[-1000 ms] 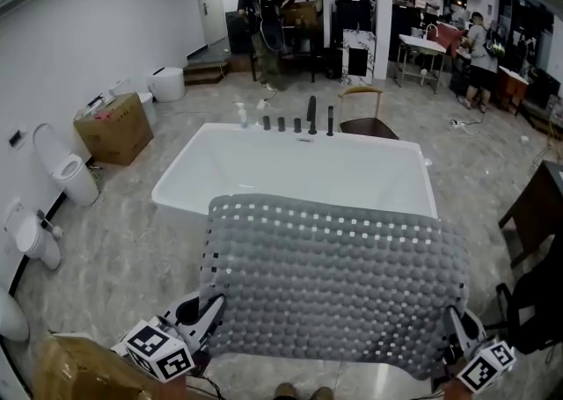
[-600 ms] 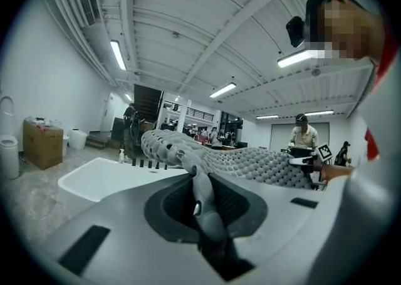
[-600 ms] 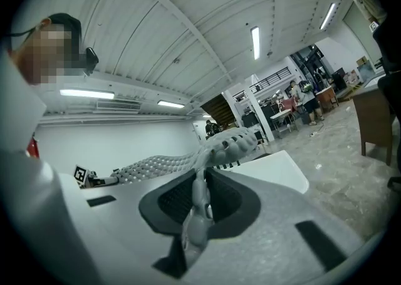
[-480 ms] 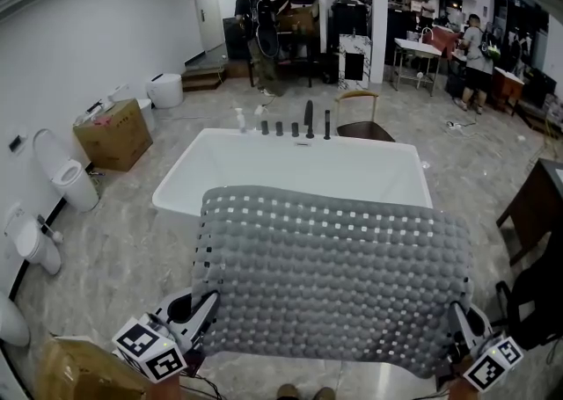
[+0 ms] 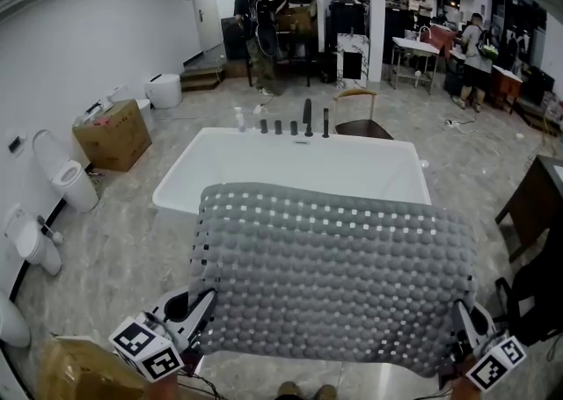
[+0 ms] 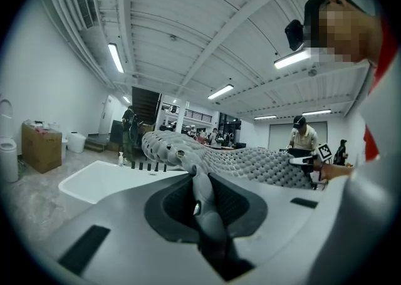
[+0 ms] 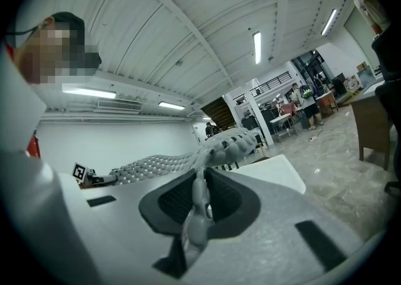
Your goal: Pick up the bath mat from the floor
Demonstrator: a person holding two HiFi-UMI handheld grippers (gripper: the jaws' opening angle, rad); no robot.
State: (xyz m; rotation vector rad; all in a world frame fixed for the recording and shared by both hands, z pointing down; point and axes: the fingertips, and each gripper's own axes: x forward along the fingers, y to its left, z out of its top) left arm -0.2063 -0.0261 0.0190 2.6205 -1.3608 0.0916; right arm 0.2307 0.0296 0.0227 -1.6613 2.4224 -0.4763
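Bath mat (image 5: pixel 330 280) is held up off the floor in front of the white bathtub (image 5: pixel 290 161), spread flat with its long axis running left to right. The left gripper (image 5: pixel 205 303) pinches its near left corner and the right gripper (image 5: pixel 459 316) its near right corner. It is grey and rubbery, studded with round bumps, with square holes along the edges.

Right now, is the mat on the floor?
No, the left gripper and right gripper hold the mat up by its near corners.
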